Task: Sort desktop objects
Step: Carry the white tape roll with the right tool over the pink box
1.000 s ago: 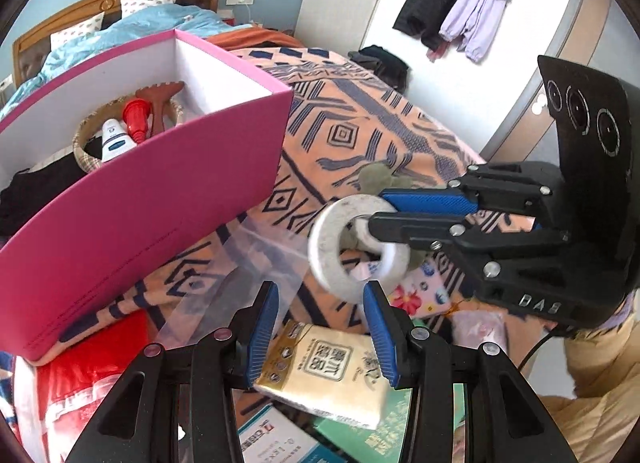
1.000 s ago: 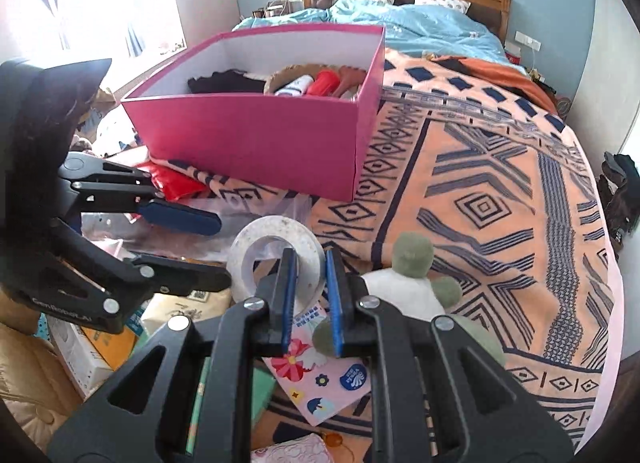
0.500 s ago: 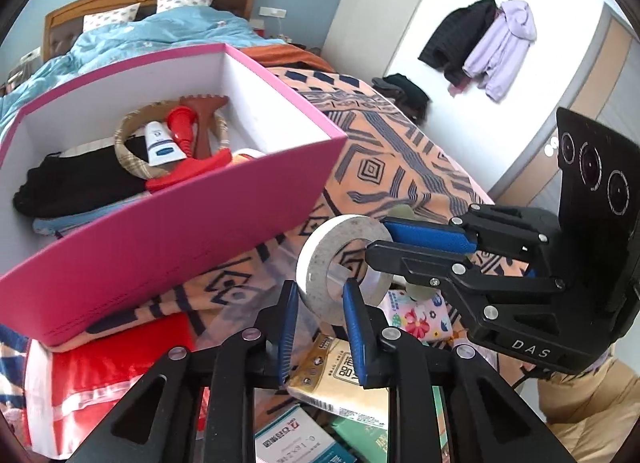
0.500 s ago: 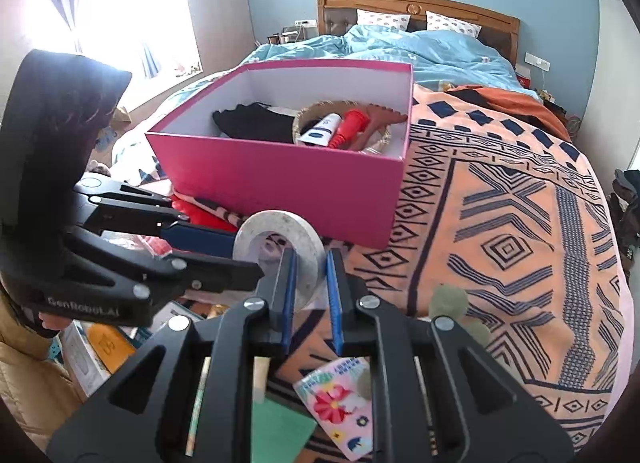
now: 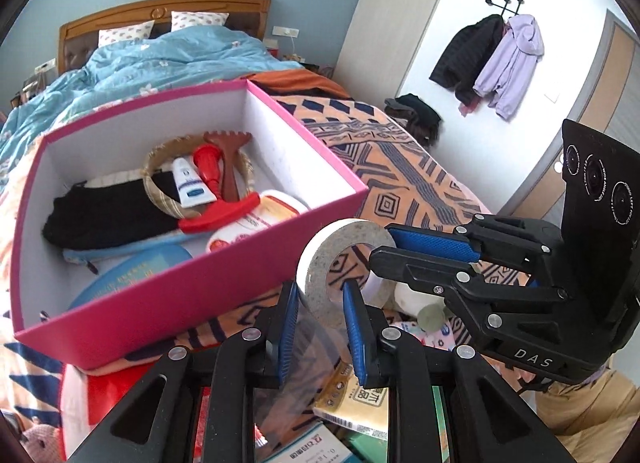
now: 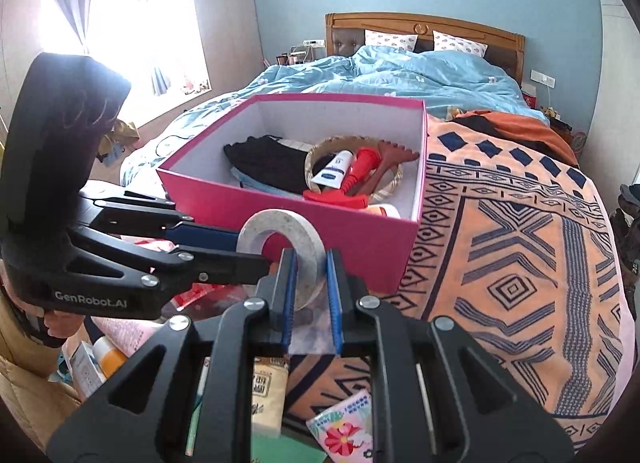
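We've got the tape roll (image 5: 338,263) pinched from two sides and held up off the bed (image 6: 520,263), just in front of the pink box (image 5: 200,303). Our left gripper (image 5: 320,315) has its fingers closed narrow on the lower part of the ring, and our right gripper (image 6: 312,275) clamps the same roll, also narrow, with one finger poking through the hole. The box already holds a woven basket (image 5: 160,167), a white tube (image 5: 191,183), a red tool (image 5: 212,191) and some black cloth (image 5: 104,215). Packets and booklets lie scattered below.
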`<move>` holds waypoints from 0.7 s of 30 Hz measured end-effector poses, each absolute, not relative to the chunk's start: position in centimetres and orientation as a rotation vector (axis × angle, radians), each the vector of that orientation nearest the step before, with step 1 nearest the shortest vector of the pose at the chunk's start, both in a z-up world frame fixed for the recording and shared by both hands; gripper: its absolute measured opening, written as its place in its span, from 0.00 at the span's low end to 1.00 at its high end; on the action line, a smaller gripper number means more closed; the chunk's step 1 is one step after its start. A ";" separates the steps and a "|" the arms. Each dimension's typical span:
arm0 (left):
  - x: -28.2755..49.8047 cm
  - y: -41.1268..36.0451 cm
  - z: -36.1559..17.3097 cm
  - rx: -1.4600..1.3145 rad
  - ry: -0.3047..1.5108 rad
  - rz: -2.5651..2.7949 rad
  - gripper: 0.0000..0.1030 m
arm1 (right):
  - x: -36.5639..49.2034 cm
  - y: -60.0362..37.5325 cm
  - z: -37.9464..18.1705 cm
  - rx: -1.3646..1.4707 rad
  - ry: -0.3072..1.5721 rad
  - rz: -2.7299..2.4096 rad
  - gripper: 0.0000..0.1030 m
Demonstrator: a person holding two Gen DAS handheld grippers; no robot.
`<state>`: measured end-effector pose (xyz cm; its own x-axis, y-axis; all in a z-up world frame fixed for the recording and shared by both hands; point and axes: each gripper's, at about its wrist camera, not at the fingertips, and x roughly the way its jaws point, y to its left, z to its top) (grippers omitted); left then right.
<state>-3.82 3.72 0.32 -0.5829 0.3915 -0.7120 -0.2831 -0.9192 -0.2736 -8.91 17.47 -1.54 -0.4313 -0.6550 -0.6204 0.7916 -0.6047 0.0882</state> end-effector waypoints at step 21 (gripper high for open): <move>-6.7 1.9 2.6 -1.138 -0.163 2.590 0.22 | -11.9 15.5 0.7 0.732 0.241 -2.049 0.16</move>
<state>-6.69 1.93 2.61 -0.6379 0.3224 -0.6994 -0.2324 -0.9464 -0.2243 -11.91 15.53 0.68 -0.4029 -0.7044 -0.5843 0.8208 -0.5606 0.1098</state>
